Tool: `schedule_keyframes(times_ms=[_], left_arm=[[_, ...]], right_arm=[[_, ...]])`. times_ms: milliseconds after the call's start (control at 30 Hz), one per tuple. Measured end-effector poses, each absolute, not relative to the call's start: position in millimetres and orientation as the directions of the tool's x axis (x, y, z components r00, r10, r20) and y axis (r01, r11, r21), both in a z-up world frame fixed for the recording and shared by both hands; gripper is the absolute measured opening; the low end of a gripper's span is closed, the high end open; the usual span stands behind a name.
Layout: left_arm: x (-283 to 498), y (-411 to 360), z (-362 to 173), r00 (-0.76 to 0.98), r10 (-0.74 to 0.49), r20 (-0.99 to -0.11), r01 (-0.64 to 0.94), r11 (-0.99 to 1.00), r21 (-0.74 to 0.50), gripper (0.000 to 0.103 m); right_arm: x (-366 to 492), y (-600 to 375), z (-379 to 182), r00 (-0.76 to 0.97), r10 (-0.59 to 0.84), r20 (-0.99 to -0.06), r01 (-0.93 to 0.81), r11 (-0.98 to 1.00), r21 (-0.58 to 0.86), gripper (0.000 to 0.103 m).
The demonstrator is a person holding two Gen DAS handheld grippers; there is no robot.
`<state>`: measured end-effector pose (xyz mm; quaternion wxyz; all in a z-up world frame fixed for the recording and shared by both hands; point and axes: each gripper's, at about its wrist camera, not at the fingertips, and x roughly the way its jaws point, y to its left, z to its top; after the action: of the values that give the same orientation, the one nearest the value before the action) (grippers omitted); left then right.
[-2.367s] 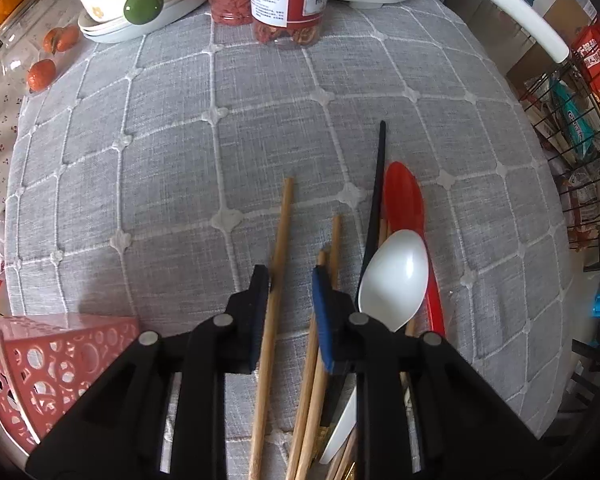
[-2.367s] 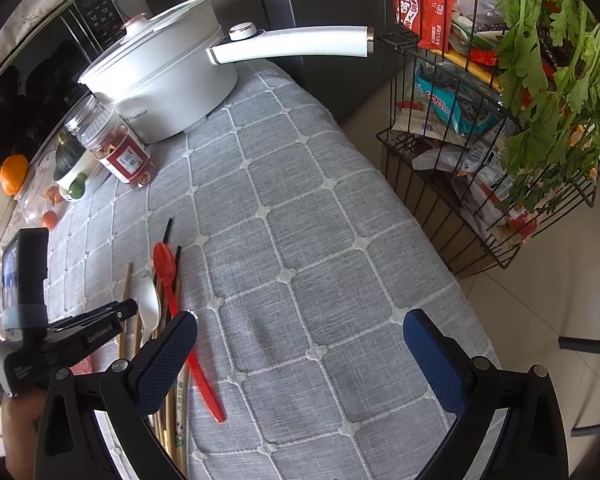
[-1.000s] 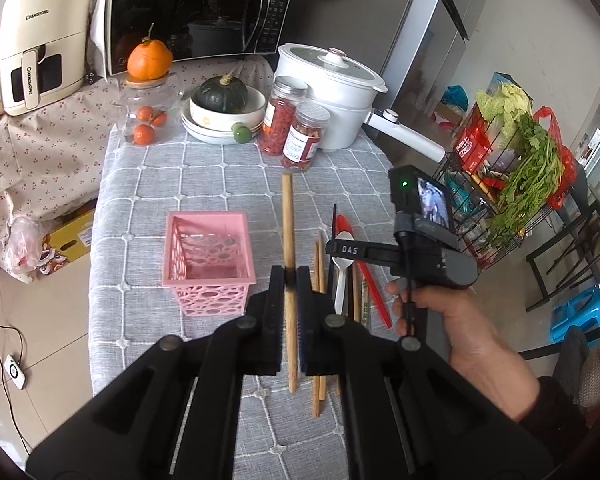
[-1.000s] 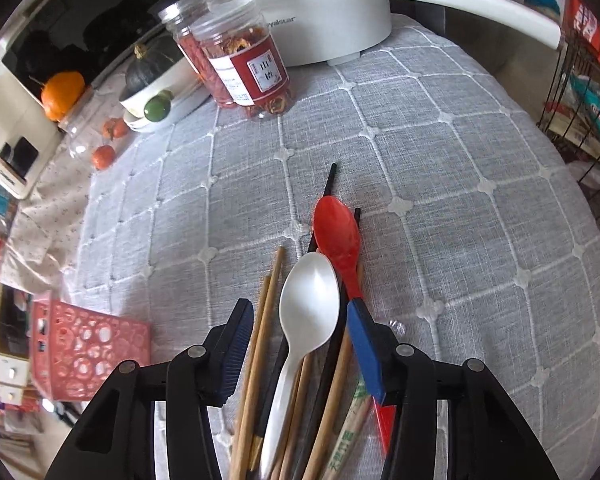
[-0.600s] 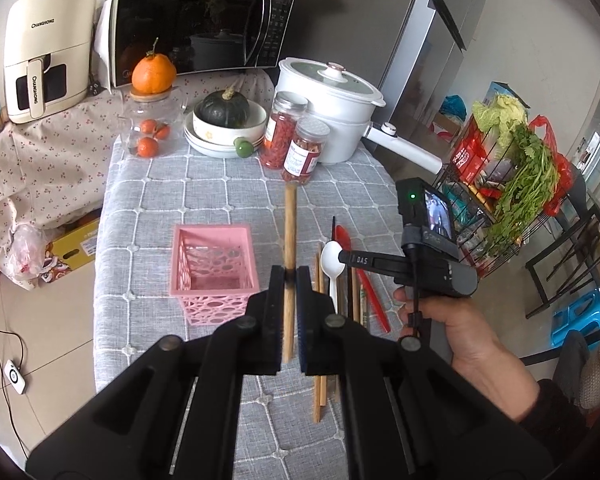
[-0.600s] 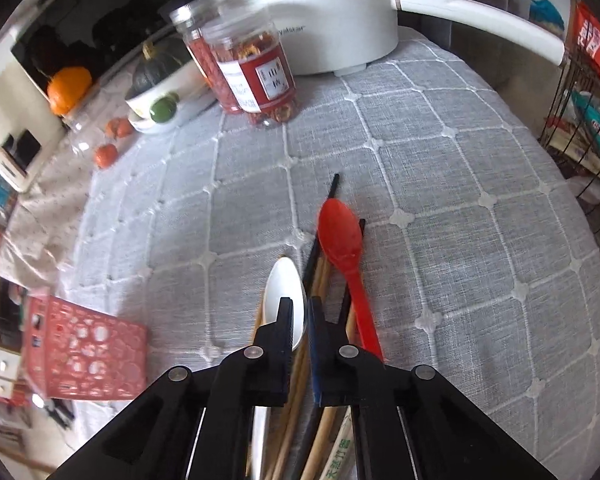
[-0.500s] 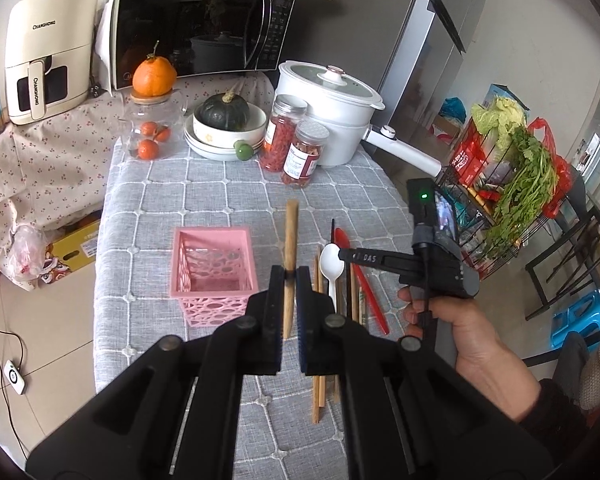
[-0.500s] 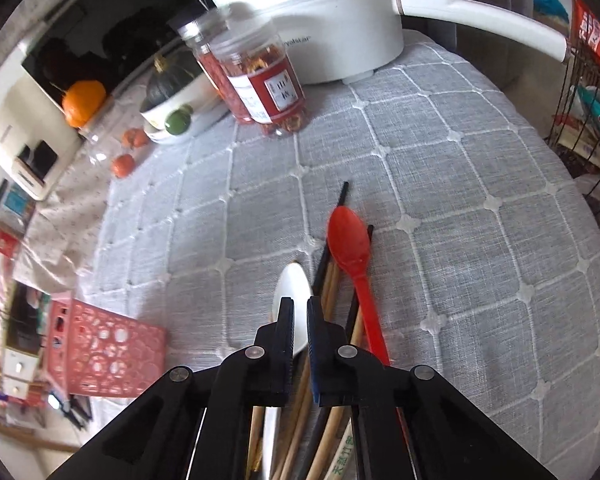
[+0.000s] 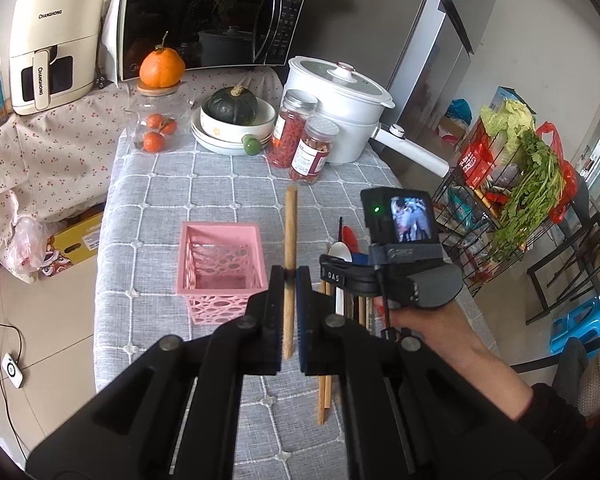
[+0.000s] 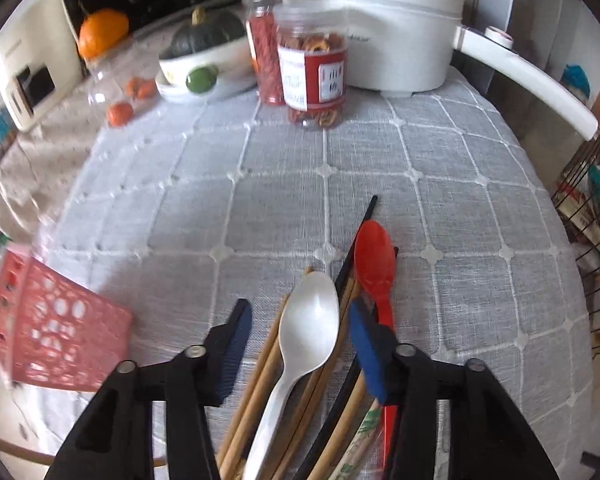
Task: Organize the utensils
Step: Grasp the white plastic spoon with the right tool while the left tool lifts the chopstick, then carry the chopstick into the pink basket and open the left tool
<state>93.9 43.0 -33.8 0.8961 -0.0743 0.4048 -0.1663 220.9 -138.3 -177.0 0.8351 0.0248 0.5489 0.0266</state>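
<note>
Wooden chopstick [image 9: 290, 240] clamped in left gripper [image 9: 291, 304], centre frame, right of pink basket [image 9: 220, 264]. Right gripper [image 10: 300, 344] w/ fingers apart around white spoon [image 10: 308, 328], lower centre.

Both tools are matte black plastic, built as two angular arms that narrow toward the tips. The left gripper [image 9: 289, 304] carries dark blue ribbed pads on the inner faces of its fingers, with round grey screws set along each arm. The right gripper [image 10: 300, 344] has the same blue pads [image 10: 366, 350] and silver screw heads. Seen from the left tool, it bears white letters "OAS" on its side, a small lit screen with a green lamp on top, and a thin black cable. The right hand [image 9: 440, 330] is bare skin, with a dark sleeve at the wrist.
</note>
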Motion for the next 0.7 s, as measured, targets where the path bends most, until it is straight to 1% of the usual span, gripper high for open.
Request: schedule_keyframes(times_ms=[33,67,100,200,300,500,600,700], left_arm=[[94,44,-34,0.617,-0.359,-0.7,0.238,0.933,-0.27,0.006],[94,44,-34,0.617,-0.36,-0.7,0.238,0.933,-0.27,0.006],[94,44,-33,0.617,-0.361,-0.699,0.24,0.933,-0.27,0.006],[91,44,-29,0.63,-0.366,-0.685,0.247,0.931,-0.269,0.006],[86,47,-18,0.664,-0.378,-0.645,0.258,0.926,-0.277,0.006],[73,57,15,0.775,-0.383,-0.503,0.271,0.92,-0.284,0.006],[68,65,28,0.833,-0.351,-0.427,0.247,0.928,-0.279,0.006],[69,72,33,0.871,-0.309,-0.382,0.214,0.939,-0.27,0.006]], right_arm=[[221,-137,-181,0.385,0.062,-0.921,-0.018,0.998,0.06,0.026],[221,-136,-184,0.382,0.057,-0.922,-0.019,0.998,0.054,0.016],[221,-137,-184,0.39,0.057,-0.919,-0.022,0.998,0.053,0.013],[218,-144,-177,0.413,0.09,-0.906,-0.007,0.995,0.096,0.011],[212,-157,-161,0.456,0.142,-0.878,0.01,0.986,0.164,0.01],[191,-169,-112,0.58,0.17,-0.796,0.001,0.978,0.21,0.01],[180,-169,-88,0.64,0.177,-0.748,-0.01,0.975,0.222,0.01],[170,-167,-70,0.686,0.18,-0.705,-0.021,0.973,0.228,0.01]])
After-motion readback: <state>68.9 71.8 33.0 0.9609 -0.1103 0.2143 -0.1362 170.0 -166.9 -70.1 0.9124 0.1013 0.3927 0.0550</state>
